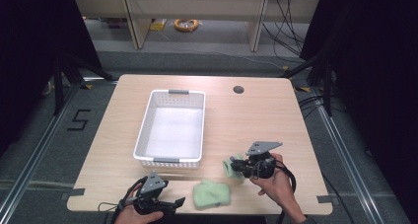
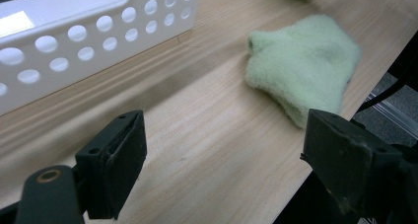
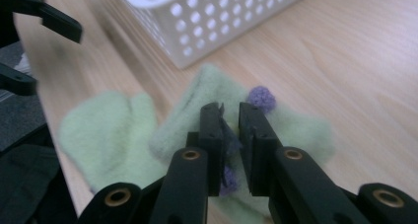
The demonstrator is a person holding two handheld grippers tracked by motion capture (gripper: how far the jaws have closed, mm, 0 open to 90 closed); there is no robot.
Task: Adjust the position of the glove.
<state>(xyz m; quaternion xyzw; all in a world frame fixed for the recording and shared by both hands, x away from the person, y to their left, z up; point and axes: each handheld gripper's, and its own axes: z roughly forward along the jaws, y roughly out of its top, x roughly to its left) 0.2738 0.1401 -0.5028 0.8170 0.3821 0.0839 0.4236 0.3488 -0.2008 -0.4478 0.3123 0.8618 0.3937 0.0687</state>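
Two green socks near the table's (image 1: pixel 276 110) front edge, white basket (image 1: pixel 170 162) just behind, empty.

High view: right gripper (image 1: pixel 235 167) clamped on one fuzzy sock (image 1: pixel 230 166), raised off the wood; second sock (image 1: pixel 212 194) lying flat; left gripper (image 1: pixel 175 204) at front-left corner.

Left gripper view: jaws wide, nothing between, flat sock (image 2: pixel 300 66) ahead.

Right gripper view: jaws narrow, pinching cloth (image 3: pixel 217 93) beside a purple pompom (image 3: pixel 261 98).

Likely mid-lift; next, over the basket's near wall, then release. Perforated rim (image 3: pixel 207 31) to clear.

A white basket (image 1: pixel 170 130) sits mid-table (image 1: pixel 276 115); a yellow cable coil (image 1: pixel 186 24) lies on the floor, upper centre.
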